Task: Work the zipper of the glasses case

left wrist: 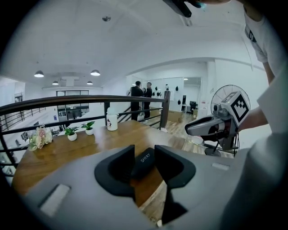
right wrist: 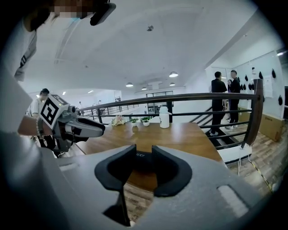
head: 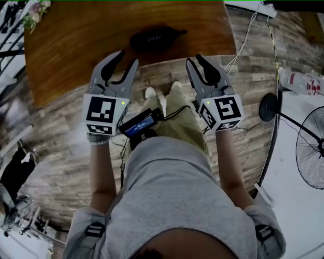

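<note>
The black glasses case [head: 154, 39] lies on the wooden table [head: 76, 45], close to its near edge, with a zipper pull sticking out at its right end. My left gripper [head: 126, 57] hovers short of the table, below and left of the case, open and empty. My right gripper [head: 195, 58] hangs level with it, below and right of the case, also open and empty. In the left gripper view the case [left wrist: 145, 160] shows beyond the gap of the jaws, well apart from them. In the right gripper view the case [right wrist: 143, 157] is likewise ahead of the parted jaws.
A white bottle [left wrist: 112, 121], small potted plants [left wrist: 72, 133] and a bunch of flowers [head: 34, 12] stand on the table's far side. A dark railing [right wrist: 180, 96] runs behind it. A standing fan [head: 311, 146] and cables are on the floor at right.
</note>
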